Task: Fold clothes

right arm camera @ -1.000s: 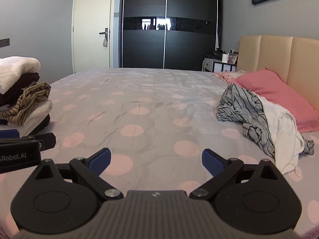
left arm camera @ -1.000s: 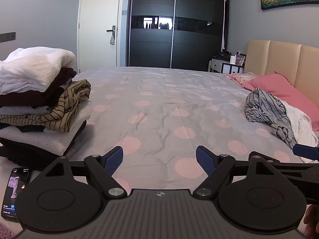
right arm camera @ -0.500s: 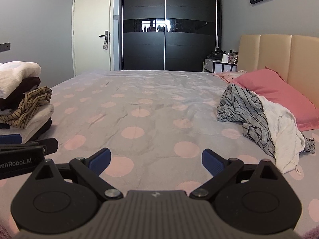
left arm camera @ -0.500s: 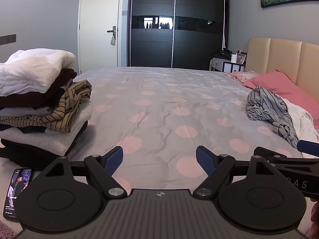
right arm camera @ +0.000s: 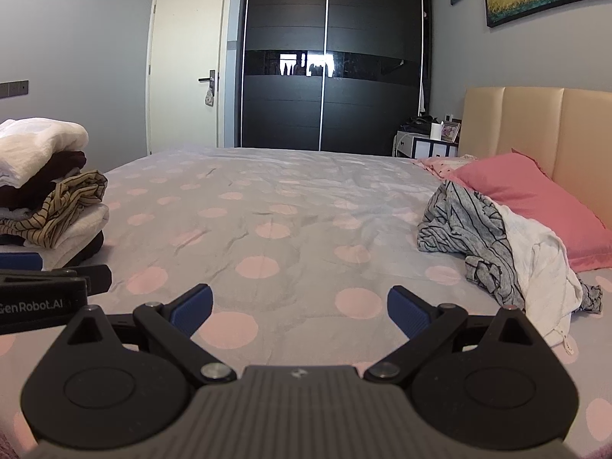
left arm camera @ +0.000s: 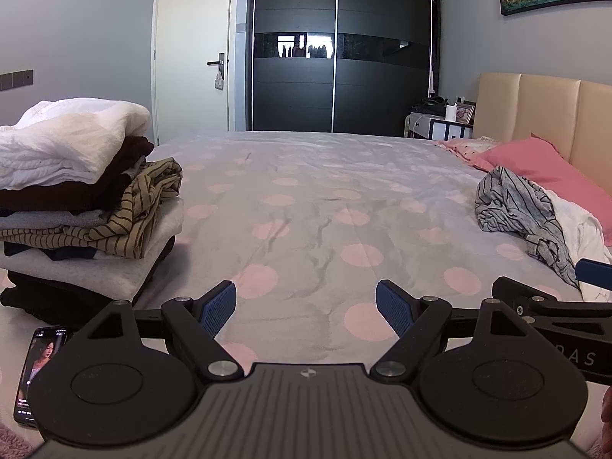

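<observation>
A stack of folded clothes stands on the bed at the left, with a white garment on top; it also shows in the right wrist view. A crumpled grey striped garment lies on a white one at the right, near the pink pillow; they show in the right wrist view too. My left gripper is open and empty over the bedspread. My right gripper is open and empty, to the left of the crumpled pile.
The bed has a grey spread with pink dots. A phone lies at the bed's left front. A pink pillow and beige headboard are at the right. A dark wardrobe and a door stand behind.
Both grippers have risen and shifted slightly, so the view of the bed tilts a little. Both stay open and empty. The clothes have not moved.
</observation>
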The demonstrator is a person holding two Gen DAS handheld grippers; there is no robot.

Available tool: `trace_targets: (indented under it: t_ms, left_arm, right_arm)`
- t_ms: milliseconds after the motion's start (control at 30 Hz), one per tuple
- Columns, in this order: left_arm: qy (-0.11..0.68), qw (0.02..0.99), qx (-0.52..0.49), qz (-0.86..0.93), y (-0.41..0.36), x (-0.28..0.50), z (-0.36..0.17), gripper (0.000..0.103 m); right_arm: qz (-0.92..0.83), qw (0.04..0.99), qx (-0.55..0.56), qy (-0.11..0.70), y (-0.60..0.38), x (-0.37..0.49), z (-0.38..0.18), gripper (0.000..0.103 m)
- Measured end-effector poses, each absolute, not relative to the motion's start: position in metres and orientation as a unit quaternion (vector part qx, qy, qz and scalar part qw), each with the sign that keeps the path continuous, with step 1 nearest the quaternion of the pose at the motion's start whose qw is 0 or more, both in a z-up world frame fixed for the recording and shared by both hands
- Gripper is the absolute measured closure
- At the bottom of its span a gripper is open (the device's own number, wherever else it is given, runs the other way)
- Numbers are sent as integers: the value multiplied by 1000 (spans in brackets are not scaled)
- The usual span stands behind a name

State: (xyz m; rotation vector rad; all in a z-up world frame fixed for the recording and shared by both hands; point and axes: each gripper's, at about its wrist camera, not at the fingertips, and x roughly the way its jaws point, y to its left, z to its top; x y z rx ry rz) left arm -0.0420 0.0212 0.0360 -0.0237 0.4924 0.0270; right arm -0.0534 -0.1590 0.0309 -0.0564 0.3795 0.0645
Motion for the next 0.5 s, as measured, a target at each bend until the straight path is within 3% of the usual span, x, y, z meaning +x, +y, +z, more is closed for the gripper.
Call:
trace_targets:
  t_ms: [500]
  left_arm:
    - [267,963,-10,18,23,-39,32,23]
  right_arm:
    - [41,979,-35,198,-156,-54,29,4]
